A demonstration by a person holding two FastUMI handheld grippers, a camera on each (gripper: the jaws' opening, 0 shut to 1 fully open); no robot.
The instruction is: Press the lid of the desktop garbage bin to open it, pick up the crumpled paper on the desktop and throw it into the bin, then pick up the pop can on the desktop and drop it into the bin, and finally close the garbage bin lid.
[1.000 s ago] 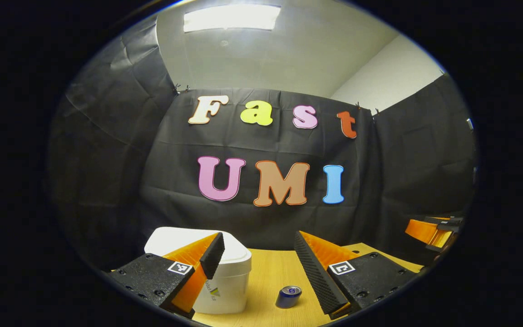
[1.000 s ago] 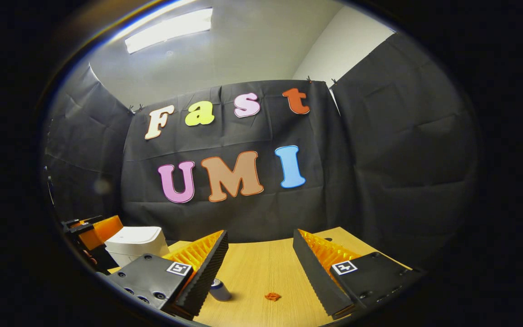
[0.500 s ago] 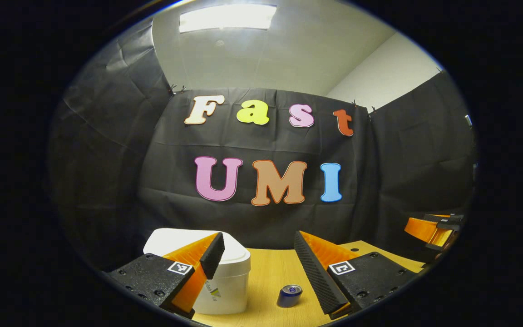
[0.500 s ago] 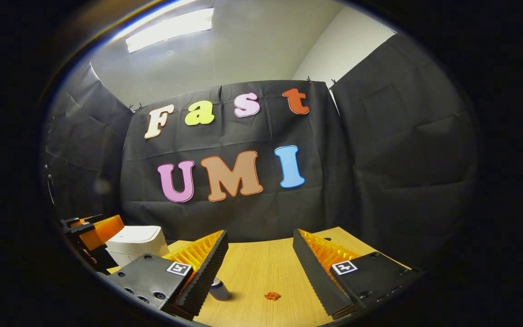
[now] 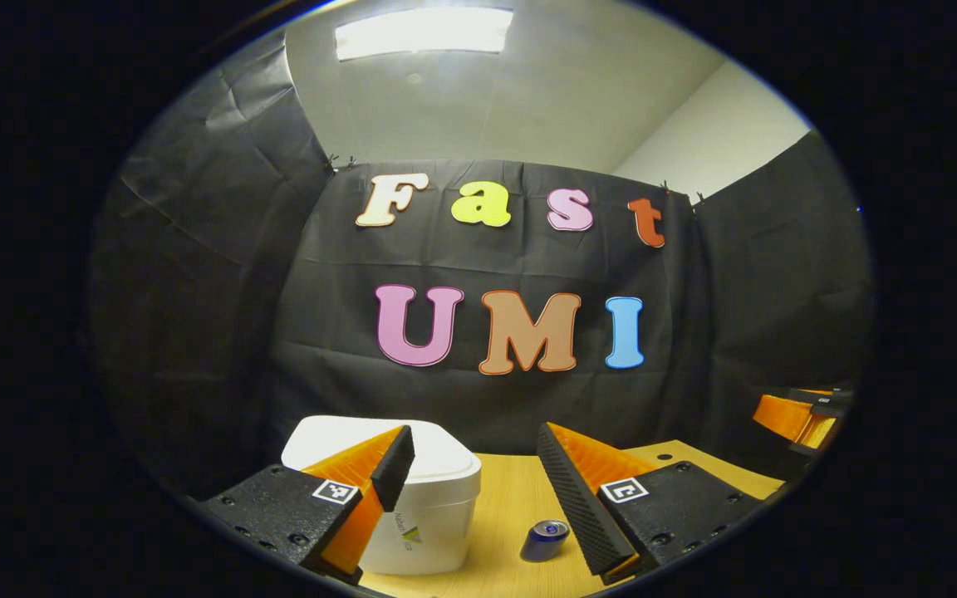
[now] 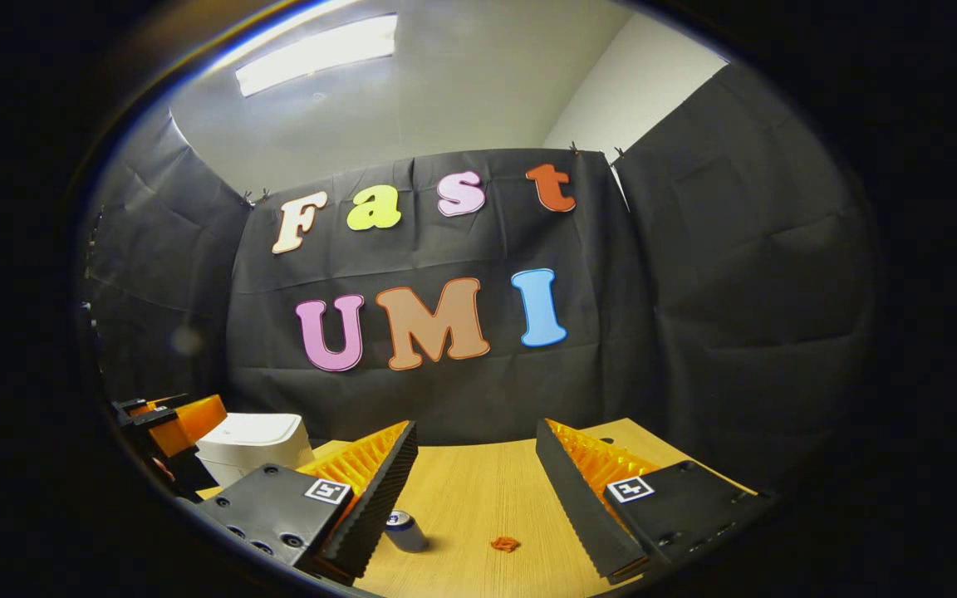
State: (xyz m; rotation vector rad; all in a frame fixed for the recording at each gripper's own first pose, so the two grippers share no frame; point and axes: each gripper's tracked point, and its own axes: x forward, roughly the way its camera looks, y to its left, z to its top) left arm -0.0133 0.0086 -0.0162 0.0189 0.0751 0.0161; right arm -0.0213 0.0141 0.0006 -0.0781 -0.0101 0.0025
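in the left gripper view the left gripper (image 5: 476, 453) hangs above a pale wood-grain worktop (image 5: 503, 498) with its wedge-shaped, ridged fingers (image 5: 568, 498) spread wide and nothing between them. the garbage bin (image 5: 424, 519) stands on the worktop at the lower left, a white smooth plastic tub with rounded corners, its flat lid (image 5: 337, 432) closed; the near finger overlaps it in the picture, but contact cannot be told. the pop can (image 5: 545, 540) lies on its side on the wood just right of the bin, a small dark blue metal cylinder with its silvery end facing the camera, close beside the inner edge of the other finger. the right gripper (image 5: 798, 415) shows at the far right edge.

in the right gripper view the right gripper's own fingers are likewise wide apart and empty over the same worktop. the can lies by the tip of one finger, and the crumpled paper (image 6: 505, 544), a small wrinkled orange-red wad, rests on the wood between the fingers, apart from the can. the bin stands farther back at the left, partly behind the left gripper.
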